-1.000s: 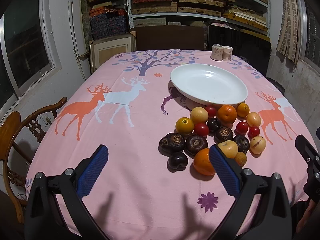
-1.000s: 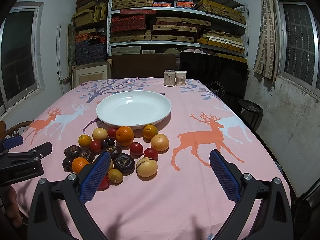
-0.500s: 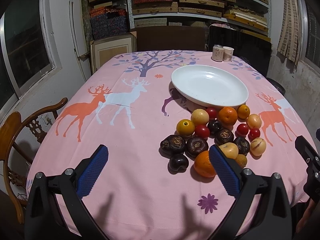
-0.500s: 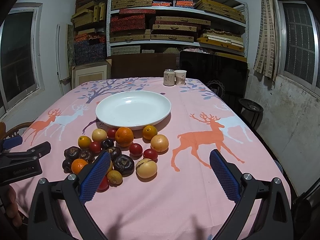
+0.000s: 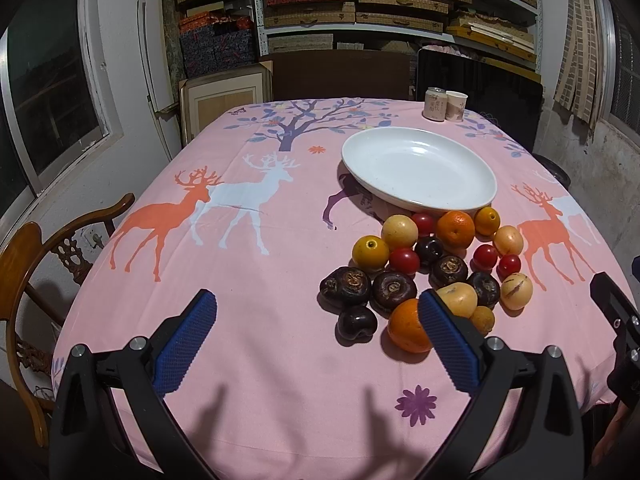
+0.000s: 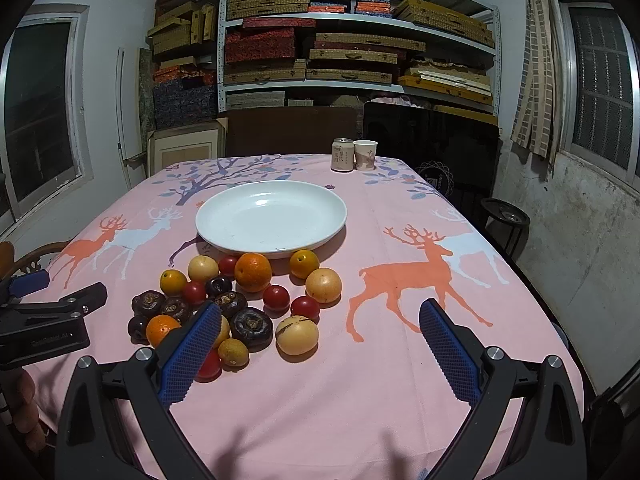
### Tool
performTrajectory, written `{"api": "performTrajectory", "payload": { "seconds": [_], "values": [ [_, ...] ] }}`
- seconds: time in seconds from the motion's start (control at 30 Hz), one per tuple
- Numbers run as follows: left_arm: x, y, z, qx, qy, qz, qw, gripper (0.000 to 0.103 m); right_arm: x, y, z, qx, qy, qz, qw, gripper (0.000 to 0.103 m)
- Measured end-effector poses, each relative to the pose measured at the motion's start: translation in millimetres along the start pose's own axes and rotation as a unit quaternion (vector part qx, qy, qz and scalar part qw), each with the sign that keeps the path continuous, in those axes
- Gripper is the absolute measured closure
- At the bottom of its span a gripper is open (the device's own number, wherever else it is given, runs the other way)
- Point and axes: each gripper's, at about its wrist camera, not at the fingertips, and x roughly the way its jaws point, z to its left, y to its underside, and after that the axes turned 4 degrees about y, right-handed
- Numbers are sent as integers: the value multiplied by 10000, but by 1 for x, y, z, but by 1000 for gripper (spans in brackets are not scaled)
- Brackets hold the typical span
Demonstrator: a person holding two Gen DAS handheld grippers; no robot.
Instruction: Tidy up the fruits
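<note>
A heap of fruit (image 5: 432, 264) (image 6: 236, 300) lies on the pink deer tablecloth: oranges, yellow and red round fruit, several dark brown ones. Just beyond it sits an empty white plate (image 5: 460, 192) (image 6: 320, 236). My left gripper (image 5: 316, 320) is open above the cloth, left of the heap; its right finger (image 5: 448, 340) overlaps the near orange (image 5: 406, 326). My right gripper (image 6: 318, 338) is open near the heap's right side, with a pale yellow fruit (image 6: 297, 335) in front between its fingers; its left finger (image 6: 192, 354) covers some fruit. Neither holds anything.
A can (image 6: 343, 155) and a paper cup (image 6: 365, 155) stand at the table's far edge. A wooden chair (image 5: 44, 248) is at the left, a dark stool (image 6: 505, 216) at the right. Shelves of boxes fill the back wall. A hand (image 6: 24, 412) holds the left gripper.
Both views have drifted slightly back and down; the fruit and plate sit a little higher in the frames. Nothing was grasped or moved.
</note>
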Motion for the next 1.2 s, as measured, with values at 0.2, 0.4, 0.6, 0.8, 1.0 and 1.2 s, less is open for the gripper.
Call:
{"api": "performTrajectory", "payload": {
  "seconds": [0.2,0.4,0.6,0.8,1.0,1.2],
  "values": [
    [0,0,0,-9,-1,6,10000,4,-1,1,0,-33,-22,-3,10000,3],
    [1,1,0,2,-3,23,10000,4,-2,1,1,-79,-96,-38,9999,4],
    [1,3,0,-6,-13,24,10000,4,-3,2,5,-146,-139,-77,9998,4],
    [4,7,2,117,-80,52,9999,4,1,5,4,-250,-196,39,9995,4],
    [33,24,8,462,36,398,9981,4,30,29,-19,-371,-172,706,9967,4],
    [62,31,-3,501,460,795,9945,4,46,42,-39,-106,-102,1024,9946,4]
  ]
}}
